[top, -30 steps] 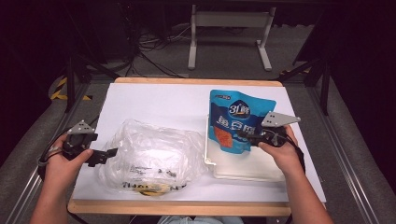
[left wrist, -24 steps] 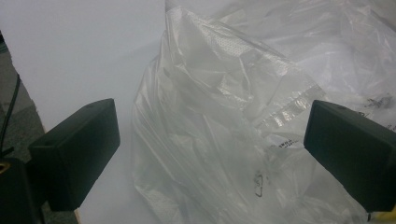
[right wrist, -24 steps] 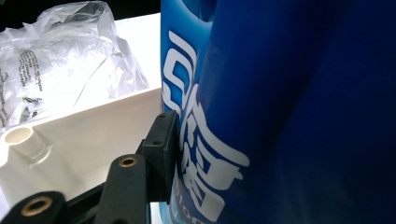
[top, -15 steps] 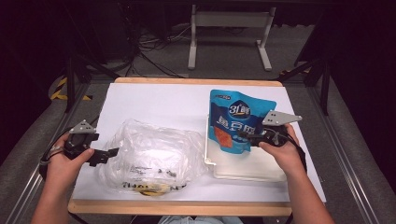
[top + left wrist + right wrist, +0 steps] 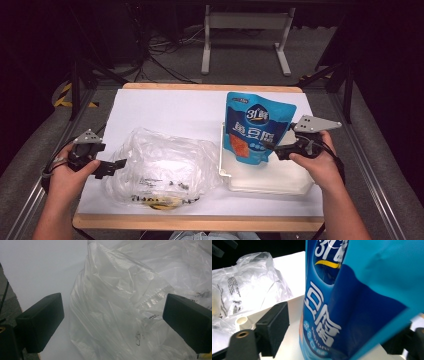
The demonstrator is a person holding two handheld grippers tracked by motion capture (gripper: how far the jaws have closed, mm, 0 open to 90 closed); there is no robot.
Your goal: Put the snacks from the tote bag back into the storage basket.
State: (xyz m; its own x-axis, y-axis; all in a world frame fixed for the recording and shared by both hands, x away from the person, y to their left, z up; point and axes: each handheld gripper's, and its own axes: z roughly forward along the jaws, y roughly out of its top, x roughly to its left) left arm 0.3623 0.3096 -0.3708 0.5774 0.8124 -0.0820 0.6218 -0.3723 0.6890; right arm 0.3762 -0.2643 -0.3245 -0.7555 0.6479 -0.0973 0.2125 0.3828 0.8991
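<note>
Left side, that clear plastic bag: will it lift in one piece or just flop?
The clear plastic bag looks thin and crumpled, so it will probably sag and stretch. It also seems light, and may slide on the white table.

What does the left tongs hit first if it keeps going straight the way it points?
Most likely the clear plastic bag: the left tongs stands open, pointing right at its crumpled edge, though whether it already touches is unclear.

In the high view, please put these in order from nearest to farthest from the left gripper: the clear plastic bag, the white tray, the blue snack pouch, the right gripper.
1. Clear plastic bag: directly beside the left gripper, table's left half.
2. White tray: right of the bag.
3. Blue snack pouch: standing in the tray; too close to the tray to rank firmly.
4. Right gripper: far right, at the pouch.
</note>
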